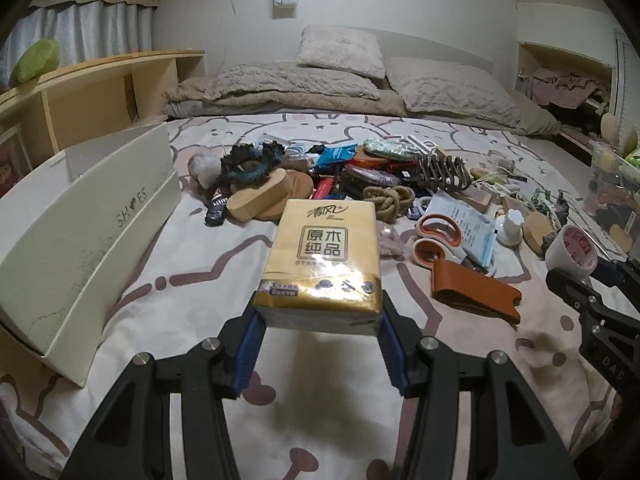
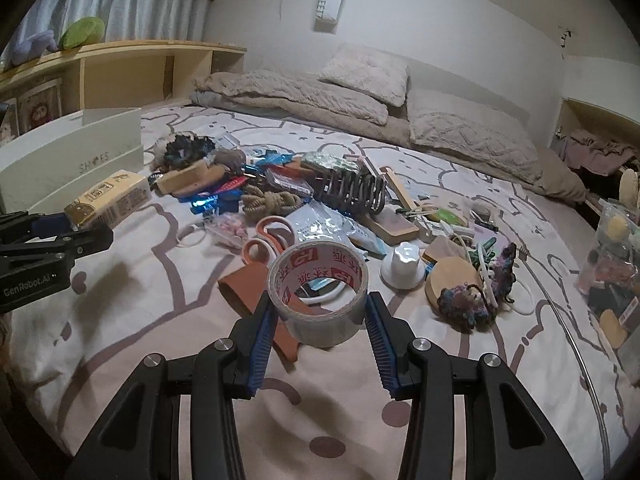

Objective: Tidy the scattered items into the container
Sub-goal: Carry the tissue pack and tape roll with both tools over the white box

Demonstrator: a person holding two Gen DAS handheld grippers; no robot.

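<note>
Well, glossy yellow tissue pack (image 1: 320, 264) and shiny tape roll (image 2: 318, 292), both clamped.

A yellow tissue pack (image 1: 320, 264) with printed characters and a glossy wrapper is held up off the bed, level, its near end clamped between blue pads. To its left stands the box (image 1: 80, 240), cream, open-topped, marked "SHOES", resting on the bed at the left edge. A tape roll (image 2: 318, 292), grey with red print on its inner core, is gripped by its sides, tilted so its hole faces up and near, lifted above an orange-brown sheath (image 2: 256, 292). Farther off lies the pile (image 1: 340, 176): orange-handled scissors (image 2: 266, 238), a coiled rope (image 2: 266, 202), a dark metal rack (image 2: 352, 192), wooden blocks, packets and a white cap (image 2: 404, 264).
</note>
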